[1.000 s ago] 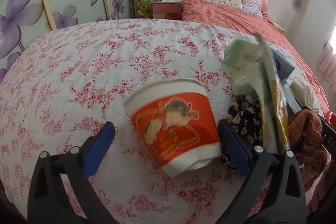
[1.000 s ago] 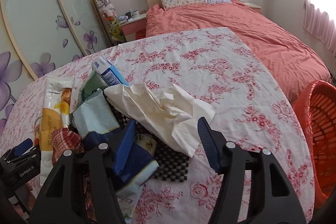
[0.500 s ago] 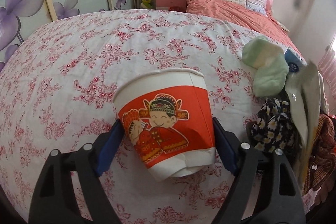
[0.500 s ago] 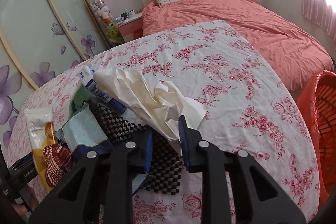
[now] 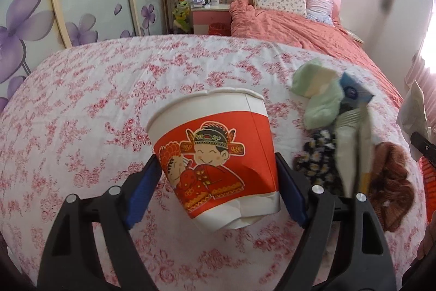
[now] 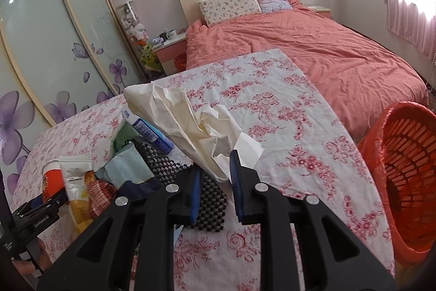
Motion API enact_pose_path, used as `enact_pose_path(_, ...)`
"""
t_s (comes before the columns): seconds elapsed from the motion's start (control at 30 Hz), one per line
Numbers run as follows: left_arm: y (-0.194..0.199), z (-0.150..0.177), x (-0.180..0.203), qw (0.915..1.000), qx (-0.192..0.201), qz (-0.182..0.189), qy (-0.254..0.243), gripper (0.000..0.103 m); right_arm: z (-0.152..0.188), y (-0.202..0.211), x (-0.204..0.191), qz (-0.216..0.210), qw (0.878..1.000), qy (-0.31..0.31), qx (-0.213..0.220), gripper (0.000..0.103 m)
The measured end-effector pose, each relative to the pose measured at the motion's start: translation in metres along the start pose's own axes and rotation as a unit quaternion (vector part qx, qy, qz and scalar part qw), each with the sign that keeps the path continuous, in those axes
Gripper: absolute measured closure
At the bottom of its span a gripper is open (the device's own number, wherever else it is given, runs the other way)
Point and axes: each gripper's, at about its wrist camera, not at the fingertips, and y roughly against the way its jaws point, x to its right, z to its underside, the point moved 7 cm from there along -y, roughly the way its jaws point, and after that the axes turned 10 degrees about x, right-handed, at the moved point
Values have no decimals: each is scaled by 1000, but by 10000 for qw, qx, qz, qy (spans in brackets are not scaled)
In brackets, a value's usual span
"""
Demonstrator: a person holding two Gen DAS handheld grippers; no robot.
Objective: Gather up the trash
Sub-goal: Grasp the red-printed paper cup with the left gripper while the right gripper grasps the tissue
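Right wrist: tissue (image 6: 201, 127) now lifted.

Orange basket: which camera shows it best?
The right wrist view: the orange basket fills the right edge beside the flowered table, mesh wall and inside visible. The left wrist view catches only an orange sliver at its right border.

Red basket (image 6: 403, 182) cut by right edge; snack packet (image 5: 354, 143) motion-blurred; nightstand items (image 5: 207, 0) too small.
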Motion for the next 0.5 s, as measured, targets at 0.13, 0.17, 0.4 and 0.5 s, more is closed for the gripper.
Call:
enact_pose_path(0.13, 24, -8, 12, 9998, 140, 112, -92, 24, -4, 16, 5, 15, 9999, -42, 114, 83)
enact_pose_path(0.17, 31, -11, 17, 9996, 178, 162, -118, 24, -6, 20, 8, 18, 9999, -59, 139, 83)
enact_pose_path(0.4, 71, -22, 50, 9979, 380, 435, -299, 24, -10, 51, 34, 138, 9991, -239, 312, 83)
enact_pose_path(0.5, 88, -25, 74, 9961, 457, 594, -457, 24, -11, 63, 49, 237, 9984, -319, 390, 83)
